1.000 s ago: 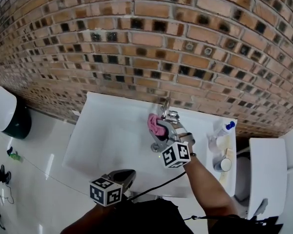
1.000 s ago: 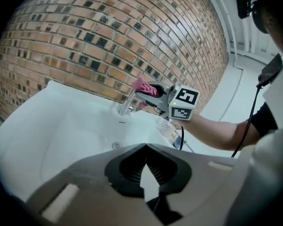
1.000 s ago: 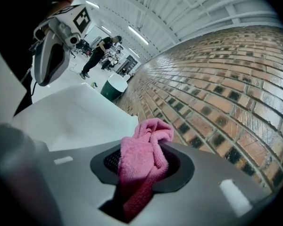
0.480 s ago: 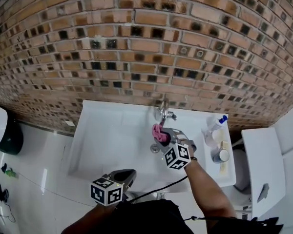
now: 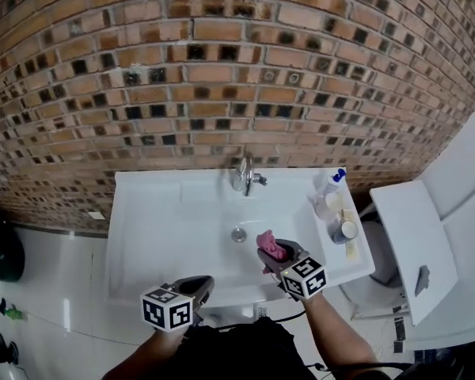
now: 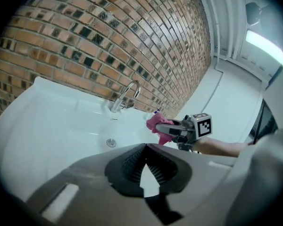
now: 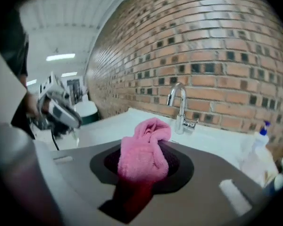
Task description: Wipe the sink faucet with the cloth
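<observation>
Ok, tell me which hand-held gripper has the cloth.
The right hand-held gripper: its jaws clamp the pink cloth. The left hand-held gripper is shut on nothing.

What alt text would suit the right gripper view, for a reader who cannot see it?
The right claw is shut on a bunched pink cloth, held short of a chrome faucet on a white sink against a brick wall. The left claw shows at the far left, a spray bottle at the far right.

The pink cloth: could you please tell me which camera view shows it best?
The right gripper view: the pink cloth fills the centre, bunched between the jaws. The head view shows it small; the left gripper view, distant.
</observation>
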A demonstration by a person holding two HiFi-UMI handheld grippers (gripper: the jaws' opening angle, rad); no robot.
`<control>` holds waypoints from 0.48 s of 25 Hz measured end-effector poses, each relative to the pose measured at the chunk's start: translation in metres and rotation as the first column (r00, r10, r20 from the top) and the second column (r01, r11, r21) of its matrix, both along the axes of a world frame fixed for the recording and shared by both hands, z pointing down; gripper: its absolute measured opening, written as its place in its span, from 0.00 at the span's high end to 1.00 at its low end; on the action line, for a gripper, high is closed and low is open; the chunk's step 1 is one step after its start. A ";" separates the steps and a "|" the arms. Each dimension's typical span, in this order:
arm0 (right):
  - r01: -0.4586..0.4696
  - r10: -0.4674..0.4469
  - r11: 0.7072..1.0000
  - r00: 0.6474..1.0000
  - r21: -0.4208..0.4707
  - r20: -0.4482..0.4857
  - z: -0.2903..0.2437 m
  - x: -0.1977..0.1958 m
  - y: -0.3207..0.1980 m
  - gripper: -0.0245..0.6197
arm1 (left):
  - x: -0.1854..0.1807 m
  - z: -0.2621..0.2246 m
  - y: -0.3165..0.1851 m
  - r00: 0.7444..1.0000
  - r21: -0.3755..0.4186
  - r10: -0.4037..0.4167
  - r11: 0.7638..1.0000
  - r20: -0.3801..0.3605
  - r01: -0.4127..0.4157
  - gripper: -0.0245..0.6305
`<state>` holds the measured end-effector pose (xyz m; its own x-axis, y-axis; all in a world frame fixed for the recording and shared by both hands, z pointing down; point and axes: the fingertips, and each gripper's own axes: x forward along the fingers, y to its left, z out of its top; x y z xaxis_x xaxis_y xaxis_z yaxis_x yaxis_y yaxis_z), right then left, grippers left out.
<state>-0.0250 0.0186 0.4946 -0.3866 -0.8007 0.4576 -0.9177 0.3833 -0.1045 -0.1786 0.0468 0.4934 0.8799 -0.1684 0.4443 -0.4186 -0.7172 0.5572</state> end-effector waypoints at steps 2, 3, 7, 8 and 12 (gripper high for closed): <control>-0.080 0.080 0.997 0.972 -0.007 0.223 -0.018 -0.001 0.021 0.77 | 0.006 -0.001 0.003 1.000 0.004 0.029 1.000 -0.011 -0.029 0.96; -0.119 0.116 0.993 0.948 -0.007 0.297 -0.025 0.000 0.031 0.76 | 0.009 -0.002 0.003 0.999 0.009 0.042 0.999 -0.018 -0.042 0.96; -0.235 0.225 0.972 0.888 -0.025 0.400 -0.040 0.008 0.068 0.76 | 0.023 -0.003 -0.001 0.997 0.024 0.064 0.998 -0.034 -0.063 0.96; -0.243 0.233 0.970 0.880 -0.030 0.413 -0.042 0.008 0.077 0.75 | 0.025 -0.004 0.001 0.997 0.025 0.067 0.997 -0.035 -0.066 0.96; -0.232 0.221 0.972 0.887 -0.022 0.405 -0.048 0.006 0.097 0.75 | 0.028 -0.002 0.009 0.998 0.033 0.064 0.997 -0.017 -0.063 0.96</control>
<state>-0.0187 0.1157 0.4466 -0.3393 -0.8983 0.2792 -0.8617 0.1778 -0.4752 -0.1509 0.0559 0.4912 0.8973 -0.1259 0.4231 -0.3613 -0.7601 0.5401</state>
